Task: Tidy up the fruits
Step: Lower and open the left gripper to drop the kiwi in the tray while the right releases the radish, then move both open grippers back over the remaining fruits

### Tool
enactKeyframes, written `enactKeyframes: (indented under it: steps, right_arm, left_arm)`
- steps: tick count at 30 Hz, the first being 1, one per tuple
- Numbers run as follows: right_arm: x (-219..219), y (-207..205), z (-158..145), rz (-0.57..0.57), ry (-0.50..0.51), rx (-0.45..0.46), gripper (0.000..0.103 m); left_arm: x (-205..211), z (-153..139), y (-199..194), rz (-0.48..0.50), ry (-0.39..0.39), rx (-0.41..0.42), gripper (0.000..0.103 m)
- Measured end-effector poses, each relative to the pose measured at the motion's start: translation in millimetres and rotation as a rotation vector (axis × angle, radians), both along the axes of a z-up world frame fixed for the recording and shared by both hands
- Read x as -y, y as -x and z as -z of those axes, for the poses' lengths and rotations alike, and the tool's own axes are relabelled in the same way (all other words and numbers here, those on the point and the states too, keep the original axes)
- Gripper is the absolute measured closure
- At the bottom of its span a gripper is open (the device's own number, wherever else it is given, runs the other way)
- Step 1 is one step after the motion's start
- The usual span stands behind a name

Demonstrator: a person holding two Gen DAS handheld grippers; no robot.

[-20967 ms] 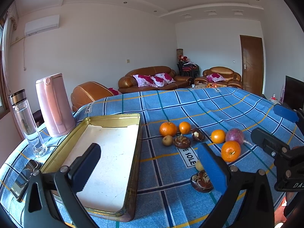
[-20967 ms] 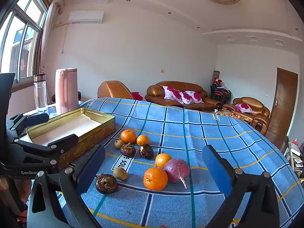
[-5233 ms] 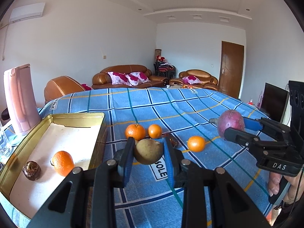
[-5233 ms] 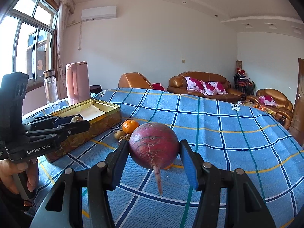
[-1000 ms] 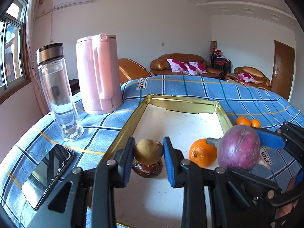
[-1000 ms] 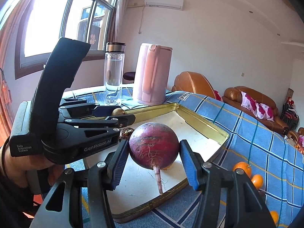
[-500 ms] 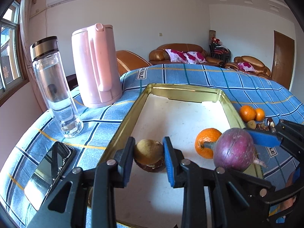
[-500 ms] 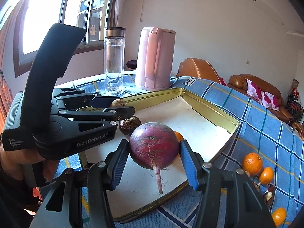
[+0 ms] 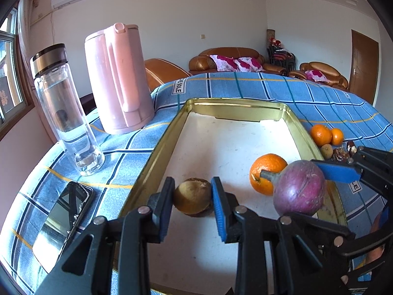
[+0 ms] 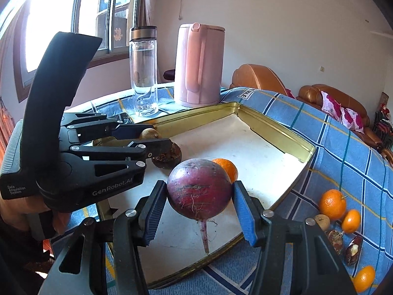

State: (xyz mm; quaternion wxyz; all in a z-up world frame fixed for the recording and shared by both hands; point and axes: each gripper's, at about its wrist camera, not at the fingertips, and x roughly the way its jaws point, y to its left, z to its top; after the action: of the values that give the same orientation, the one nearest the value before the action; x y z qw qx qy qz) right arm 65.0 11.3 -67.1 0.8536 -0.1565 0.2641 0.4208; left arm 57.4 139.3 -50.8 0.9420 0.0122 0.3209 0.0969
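Grippers both clamp produce above the gold metal tray (image 9: pixel 157 147), mid-frame: the right gripper (image 10: pixel 196 202) pinches a round, rooty purple beet (image 10: pixel 199 188), the left gripper (image 9: pixel 192 196) a small brown pear-like fruit (image 9: pixel 192 195). Inside the white-floored tray lie a dimpled orange (image 9: pixel 266 169) and a dark wrinkled fruit (image 10: pixel 169 158). Small oranges (image 10: pixel 332 204) sit lower right on checked cloth (image 10: pixel 343 147).

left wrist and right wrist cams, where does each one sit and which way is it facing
Left wrist: sits on the left gripper, looking down along its fingers at the gold tray; own fingers clamp a small brown fruit, right gripper at the right edge.
Right wrist: sits on the right gripper, facing the tray from the other side; own fingers clamp a purple root, left gripper and a hand on the left.
Shared: tray, orange, pink kettle, glass bottle.
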Motion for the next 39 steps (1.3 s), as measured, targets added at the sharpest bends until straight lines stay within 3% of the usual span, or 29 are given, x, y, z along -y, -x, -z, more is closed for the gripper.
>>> enactKeyframes:
  steps: [5, 6, 8, 9, 20, 28, 30, 33, 39]
  right_arm:
    - [2, 0, -1, 0.001, -0.011, 0.004, 0.046]
    - [4, -1, -2, 0.010, -0.020, 0.005, 0.044]
    - [11, 0, -5, 0.035, -0.045, 0.019, 0.040]
    - [16, 1, -6, 0.049, -0.052, 0.035, 0.040]
    - [120, -2, -32, 0.276, -0.099, 0.124, 0.040]
    - [197, -33, -20, 0.541, -0.072, 0.068, 0.040]
    - [206, -39, -15, 0.563, -0.061, 0.043, 0.040]
    - [210, -45, -7, 0.558, -0.042, -0.006, 0.050]
    - [217, -53, 4, 0.554, -0.028, -0.068, 0.053]
  left_arm:
    - [0, -1, 4, -0.010, -0.008, 0.017, 0.067]
    - [0, -2, 5, -0.013, -0.004, 0.025, 0.064]
    - [1, -5, 10, -0.019, 0.002, 0.046, 0.045]
    - [2, -8, 14, -0.015, 0.004, 0.064, 0.043]
    - [57, -36, 28, 0.131, 0.047, 0.178, 0.037]
    - [122, -37, 17, 0.261, -0.003, 0.158, 0.035]
    - [138, -34, 10, 0.292, -0.010, 0.139, 0.035]
    - [159, -30, 0, 0.327, -0.027, 0.106, 0.035]
    - [183, -16, -25, 0.363, -0.014, 0.032, 0.035]
